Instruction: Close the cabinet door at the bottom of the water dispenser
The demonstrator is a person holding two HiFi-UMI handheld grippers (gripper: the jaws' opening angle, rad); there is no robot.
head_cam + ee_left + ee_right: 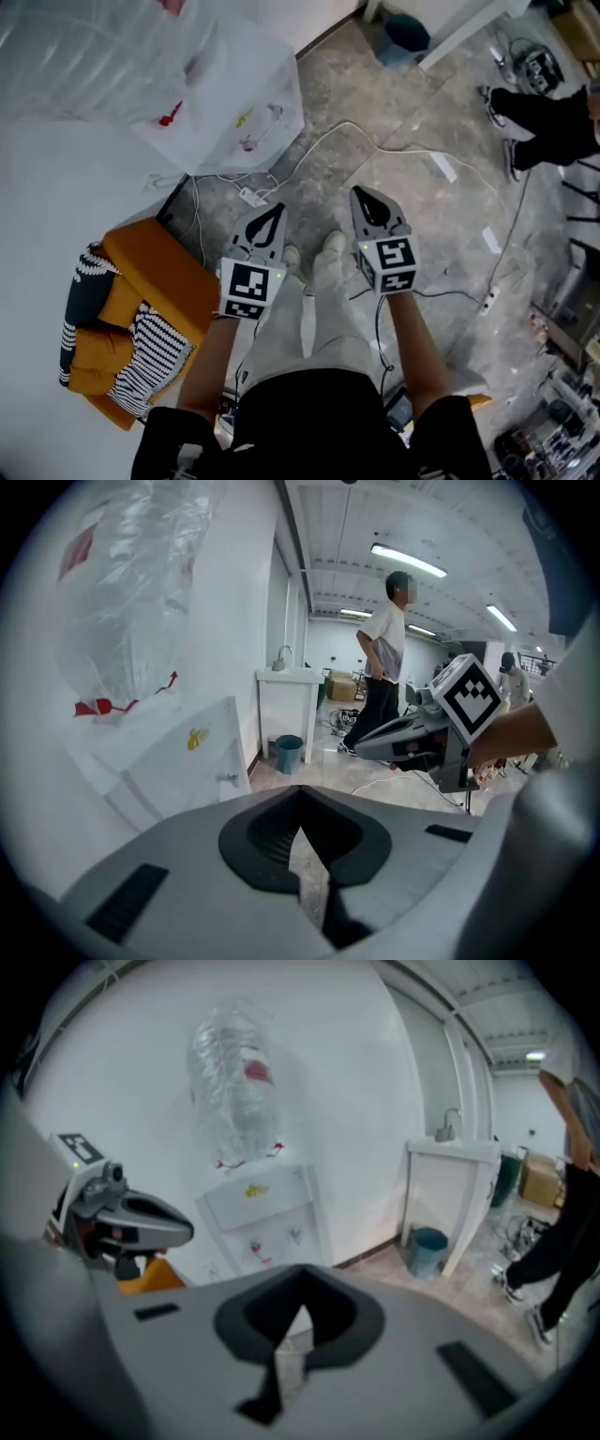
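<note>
- Jaws: the left gripper (277,210) and the right gripper (364,194) both have their jaws pressed together at the tips, with nothing between them. Both hang above the person's feet, well apart from the work.
- Task's thing: the white box-shaped water dispenser (230,103) stands at 11 o'clock from the grippers. A clear plastic water bottle (84,47) is upended on top.
- Its bottom cabinet door shows in no view. The head view looks onto the top of the unit, and the right gripper view hides the lower part behind the gripper's own body. Open or shut cannot be told.
- Risk, tripping: thin white cables (330,127) trail over the grey concrete floor (422,216) at 12 o'clock, between feet and dispenser. A foot could catch one on the approach.
- Risk, slipping: closed tips on a smooth door may skid off, or the door may spring back unlatched.
- Risk, tipping: with the bottle on top the unit looks top-heavy, so a hard shove could rock it.
- Risk, crowding: the orange cushioned seat (155,267) with striped cloth, at 8 o'clock, sits near the dispenser and may hamper the left arm.
- Count: two grippers, one dispenser, one bottle, one seat and one teal bin (405,33). One other person (544,117) shows at 2 o'clock. The cables are several, number not fixable.
</note>
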